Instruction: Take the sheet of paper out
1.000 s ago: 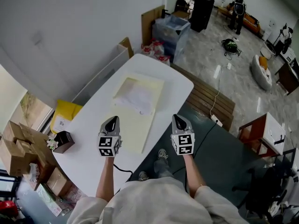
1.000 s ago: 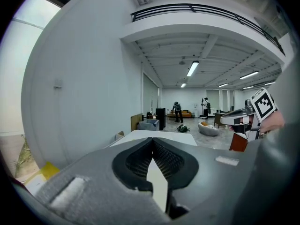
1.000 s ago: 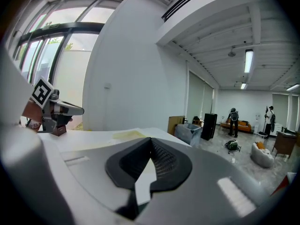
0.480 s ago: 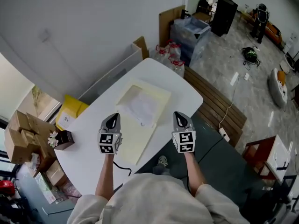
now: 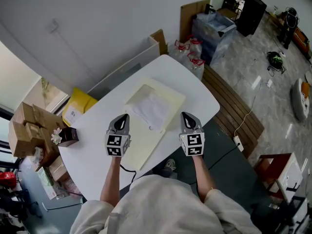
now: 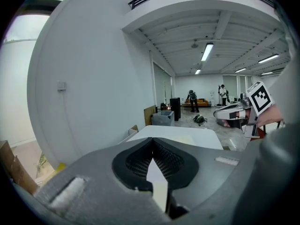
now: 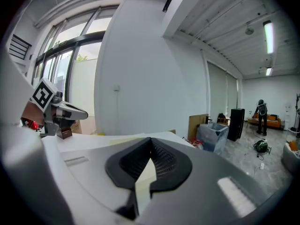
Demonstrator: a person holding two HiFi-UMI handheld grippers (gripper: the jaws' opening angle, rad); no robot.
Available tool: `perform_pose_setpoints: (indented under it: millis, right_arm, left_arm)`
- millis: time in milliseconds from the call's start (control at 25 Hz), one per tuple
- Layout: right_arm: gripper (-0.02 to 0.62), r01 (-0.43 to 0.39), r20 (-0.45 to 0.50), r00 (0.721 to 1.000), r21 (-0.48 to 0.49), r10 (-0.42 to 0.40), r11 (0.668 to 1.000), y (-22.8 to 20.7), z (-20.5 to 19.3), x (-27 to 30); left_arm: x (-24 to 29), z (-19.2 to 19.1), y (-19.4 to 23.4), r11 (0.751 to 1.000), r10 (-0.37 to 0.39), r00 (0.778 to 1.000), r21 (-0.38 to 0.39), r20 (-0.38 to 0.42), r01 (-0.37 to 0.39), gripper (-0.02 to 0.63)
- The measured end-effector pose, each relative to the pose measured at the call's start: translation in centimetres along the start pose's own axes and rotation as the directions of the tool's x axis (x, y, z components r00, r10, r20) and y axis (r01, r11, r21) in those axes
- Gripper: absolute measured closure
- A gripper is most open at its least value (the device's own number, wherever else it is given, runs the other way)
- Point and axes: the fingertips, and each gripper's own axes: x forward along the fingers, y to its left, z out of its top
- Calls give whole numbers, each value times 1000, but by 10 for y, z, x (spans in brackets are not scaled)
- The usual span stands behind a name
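Both of my tools are pressed together with nothing between them: the left tool (image 5: 122,118) hangs over the near left part of the cream folder (image 5: 144,139), and the right tool (image 5: 187,117) just off its right edge. The sheet of paper (image 5: 152,108) lies on the folder's far half, ahead of both tips. I cannot tell whether it is tucked in or only resting on top.

My main worry is reaching it with the tips closed. That would only shove the sheet, wrinkling it or pushing it deeper. It is thin and flat, so I could pinch the folder along with it. If I then pull towards me, the whole folder may slide, and its near end already reaches the edge of the surface (image 5: 92,135). If the folder is not held down while I pull, the paper may tear.
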Motion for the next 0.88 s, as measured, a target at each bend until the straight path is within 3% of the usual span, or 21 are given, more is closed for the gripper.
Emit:
perform_pose_setpoints:
  millis: [880]
  right_arm:
    - [595, 109, -138, 984, -23, -111, 994, 27, -35, 24]
  left_arm:
    - [69, -64, 12, 977, -184, 981, -118, -55, 176, 603]
